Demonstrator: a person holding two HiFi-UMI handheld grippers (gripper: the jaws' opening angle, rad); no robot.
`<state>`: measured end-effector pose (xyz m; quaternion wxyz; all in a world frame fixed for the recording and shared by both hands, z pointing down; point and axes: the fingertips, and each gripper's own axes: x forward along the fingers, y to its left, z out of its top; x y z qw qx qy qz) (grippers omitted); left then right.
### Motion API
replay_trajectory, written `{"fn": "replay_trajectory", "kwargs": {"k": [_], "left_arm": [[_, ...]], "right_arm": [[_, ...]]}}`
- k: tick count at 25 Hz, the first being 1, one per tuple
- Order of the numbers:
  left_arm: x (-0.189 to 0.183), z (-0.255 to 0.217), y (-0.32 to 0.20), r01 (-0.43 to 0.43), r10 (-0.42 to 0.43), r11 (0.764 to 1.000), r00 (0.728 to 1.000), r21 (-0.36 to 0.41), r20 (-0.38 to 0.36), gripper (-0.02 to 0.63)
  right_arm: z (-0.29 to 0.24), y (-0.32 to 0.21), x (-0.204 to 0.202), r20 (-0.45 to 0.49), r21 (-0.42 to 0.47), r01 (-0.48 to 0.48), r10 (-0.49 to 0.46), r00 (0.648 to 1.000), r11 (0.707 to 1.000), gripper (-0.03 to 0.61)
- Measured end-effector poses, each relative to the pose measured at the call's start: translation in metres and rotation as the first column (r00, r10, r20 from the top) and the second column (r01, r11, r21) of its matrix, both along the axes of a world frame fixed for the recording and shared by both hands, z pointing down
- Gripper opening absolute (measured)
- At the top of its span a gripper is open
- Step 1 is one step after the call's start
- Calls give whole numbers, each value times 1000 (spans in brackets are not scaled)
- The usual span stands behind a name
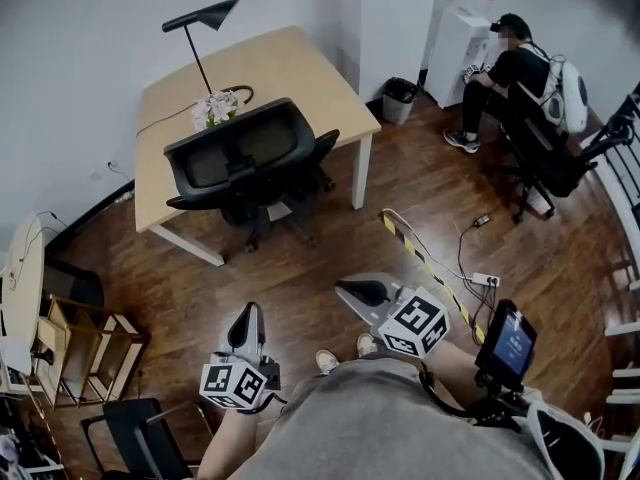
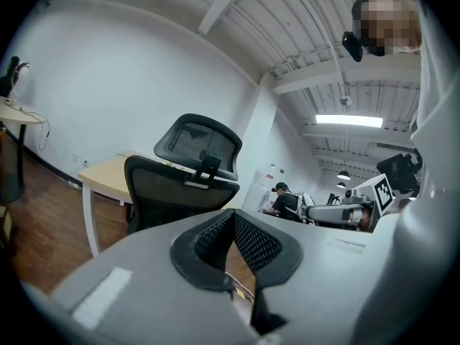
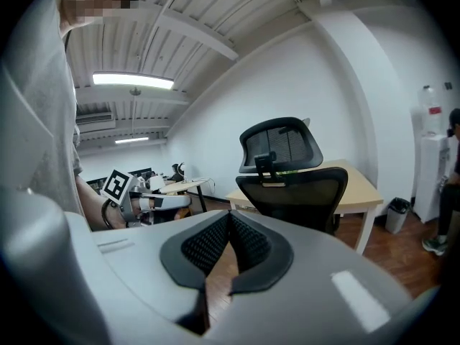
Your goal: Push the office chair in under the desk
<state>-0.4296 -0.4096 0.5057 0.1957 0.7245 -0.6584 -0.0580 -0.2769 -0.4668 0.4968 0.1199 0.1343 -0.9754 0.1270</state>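
Black mesh, the office chair [image 1: 245, 158] stands at the near long edge of the pale wooden desk [image 1: 290, 68]. Its backrest faces us and runs along that edge, and the seat looks only partly tucked under. Both tongs are clamped together on nothing. The left gripper [image 1: 248, 316] sits almost straight behind the chair, the right gripper [image 1: 352, 288] off toward the desk's right corner, both well apart from it. Dark wood floor [image 1: 300, 268] runs between, with a striped cable cover [image 1: 420, 258] to the right.

- We see an office: a pale wooden bench [image 1: 290, 68] with a mesh office chair [image 1: 250, 158] and a black desk lamp [image 1: 203, 20].
- We also find a water dispenser [image 1: 455, 53], a waste bin [image 1: 399, 96] and strip lights [image 2: 348, 120] overhead.
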Motion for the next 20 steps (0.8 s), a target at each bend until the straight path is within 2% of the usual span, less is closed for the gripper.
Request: {"fn": "replay_trajectory", "kwargs": {"k": [6,13,20], "left_arm": [[13,-8,0,-19,18,1000,1000,20,21,0],[3,-7,9,-6,6,1000,1000,8,28,0],[8,-10,-5,-5,5,1000,1000,11,26,0]], "right_arm": [[7,1,-2,-18,6,2,-2,1000,1000,6],[5,-6,-10,-34,12,-19,19,999,1000,6],[-2,-25,-2,-44,19,-37,38,998,999,6]]}}
